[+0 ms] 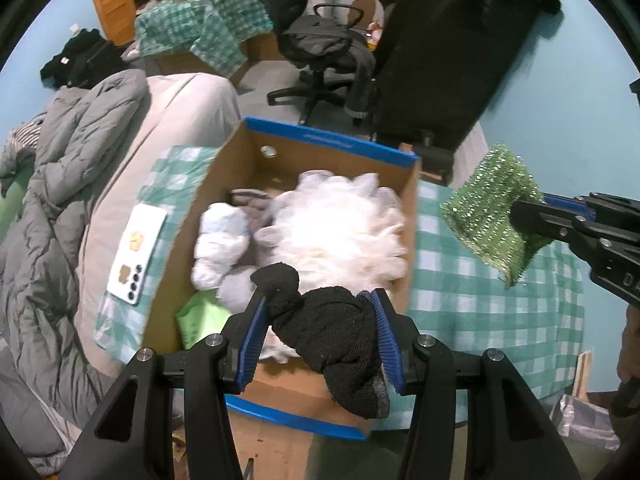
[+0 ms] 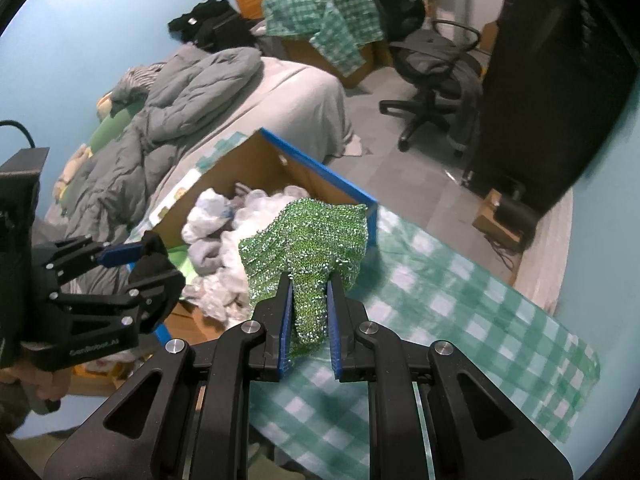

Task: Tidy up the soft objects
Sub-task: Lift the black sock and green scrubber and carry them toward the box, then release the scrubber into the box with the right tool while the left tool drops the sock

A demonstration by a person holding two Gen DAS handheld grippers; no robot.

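My left gripper is shut on a black sock and holds it over the near edge of a blue-rimmed cardboard box. The box holds a white fluffy bundle, pale socks and a green packet. My right gripper is shut on a sparkly green cloth and holds it in the air just right of the box, above the green checked cloth. It also shows in the left wrist view with the green cloth.
A white phone lies left of the box on the checked cloth. A grey duvet covers the bed at left. An office chair and a tall black case stand behind the box.
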